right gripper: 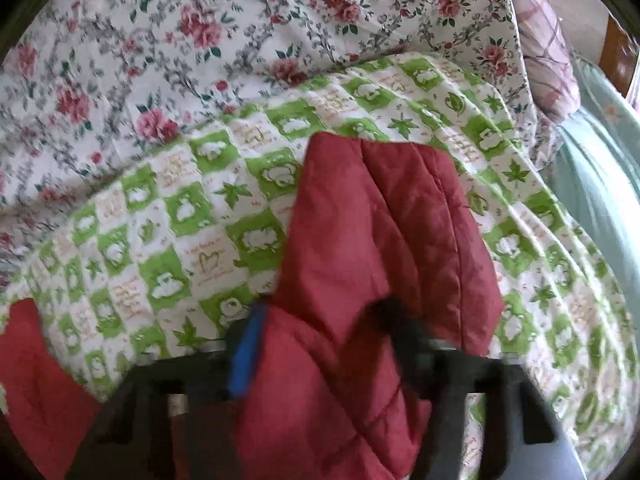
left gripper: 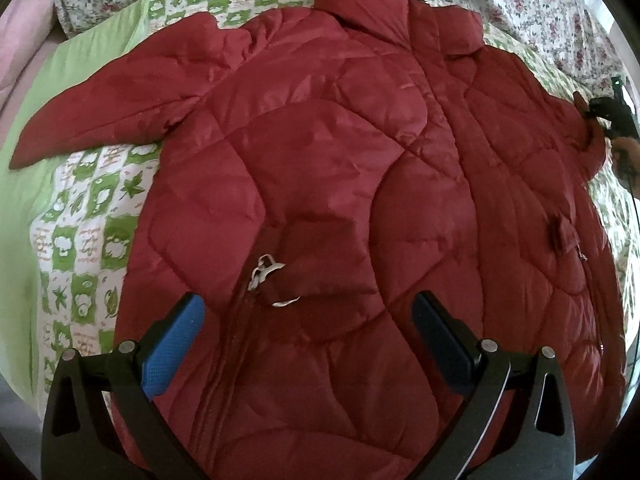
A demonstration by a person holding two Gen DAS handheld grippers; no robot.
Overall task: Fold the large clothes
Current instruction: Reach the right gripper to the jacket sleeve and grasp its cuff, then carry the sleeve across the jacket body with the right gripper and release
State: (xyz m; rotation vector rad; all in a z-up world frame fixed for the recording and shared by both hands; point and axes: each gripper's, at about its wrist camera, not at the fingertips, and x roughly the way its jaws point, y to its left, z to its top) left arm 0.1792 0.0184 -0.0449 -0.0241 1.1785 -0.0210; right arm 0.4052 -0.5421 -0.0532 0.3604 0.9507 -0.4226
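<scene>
Green-checked quilt (left gripper: 96, 200) under red jacket (left gripper: 340, 184), collar away from left gripper (left gripper: 308, 316).

The only writing sits on the quilt (right gripper: 168, 216) — small tan script in its white squares, between the green squares with white shapes and leaves. It is too small and blurred to read in either view. The red jacket (left gripper: 340, 184) shows no label or brand — nothing else carries readable text.
</scene>
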